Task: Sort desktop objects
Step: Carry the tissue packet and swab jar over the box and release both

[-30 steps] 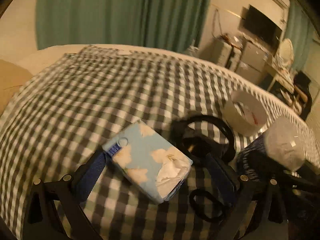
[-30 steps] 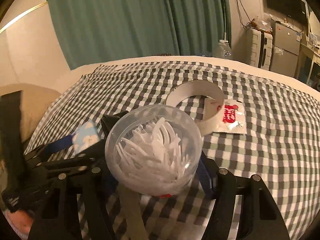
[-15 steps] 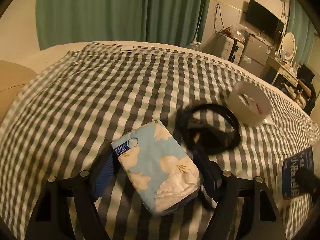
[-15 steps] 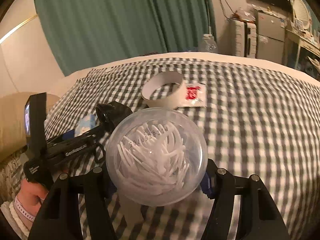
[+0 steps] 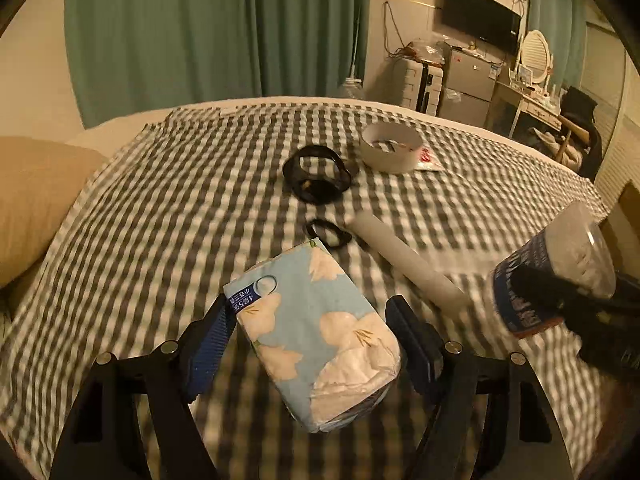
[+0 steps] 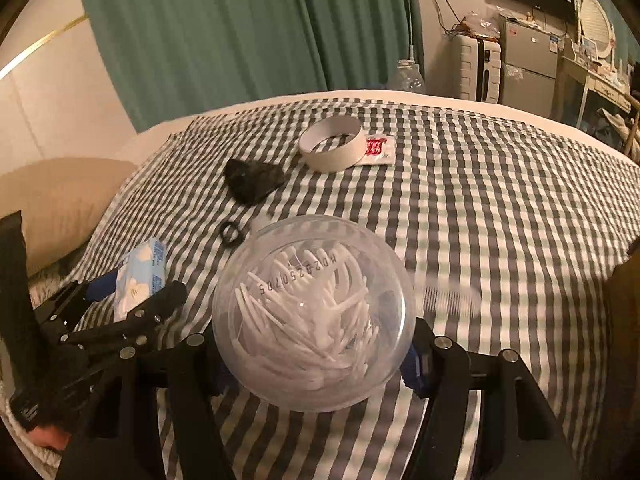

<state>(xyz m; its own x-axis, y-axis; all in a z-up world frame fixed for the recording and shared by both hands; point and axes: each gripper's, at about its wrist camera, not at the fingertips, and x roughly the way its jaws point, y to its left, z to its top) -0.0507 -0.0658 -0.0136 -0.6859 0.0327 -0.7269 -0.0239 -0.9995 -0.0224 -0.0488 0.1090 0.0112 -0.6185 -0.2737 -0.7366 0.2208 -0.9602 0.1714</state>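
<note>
My left gripper [image 5: 310, 320] is shut on a light blue flowered tissue pack [image 5: 316, 332] and holds it above the checked cloth [image 5: 168, 208]. My right gripper [image 6: 314, 354] is shut on a clear round jar of white floss picks [image 6: 312, 312], also held above the cloth. The jar shows at the right of the left wrist view [image 5: 556, 276], and the tissue pack at the left of the right wrist view [image 6: 138, 276]. The two grippers are side by side, the left one to the left.
On the cloth lie a white tape ring [image 5: 390, 146], a red and white sachet [image 6: 376, 148], a black band [image 5: 318, 174], a small black hair tie [image 5: 328, 234], a white tube [image 5: 404, 262] and a white comb [image 6: 448, 298]. A tan cushion [image 5: 36, 196] lies left.
Both grippers have risen and drawn back from the cloth with their objects. The hair tie, tube and comb have come into view below them.
</note>
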